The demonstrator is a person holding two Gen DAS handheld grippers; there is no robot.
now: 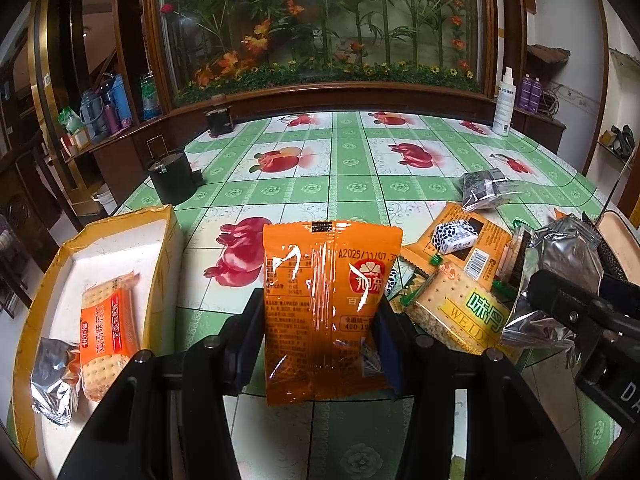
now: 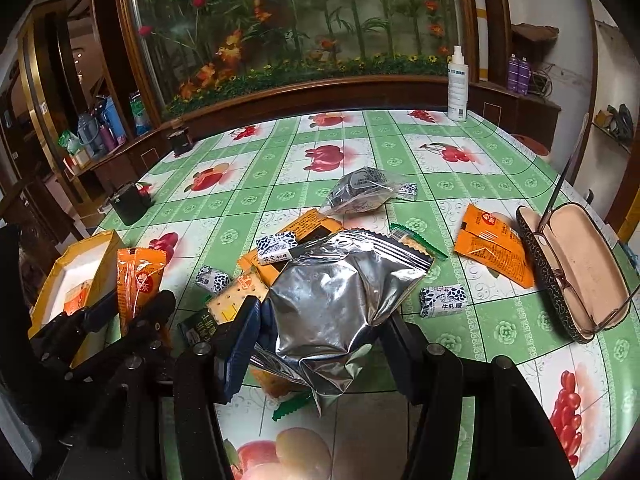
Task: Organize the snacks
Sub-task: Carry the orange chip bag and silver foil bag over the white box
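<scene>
Two claws, both pinching a snack pack over the fruit-print table.
The left gripper squeezes an orange packet, yellow box just to its left; the right gripper clamps a silver pouch above the snack pile. Farther out on the green checked tablecloth there's an open glasses case off right and a flower display case at the back.

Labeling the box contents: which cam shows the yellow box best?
Left wrist: the yellow box is close, its white inside and two packets visible. Right wrist shows the box small at the edge, partly behind the left gripper.
</scene>
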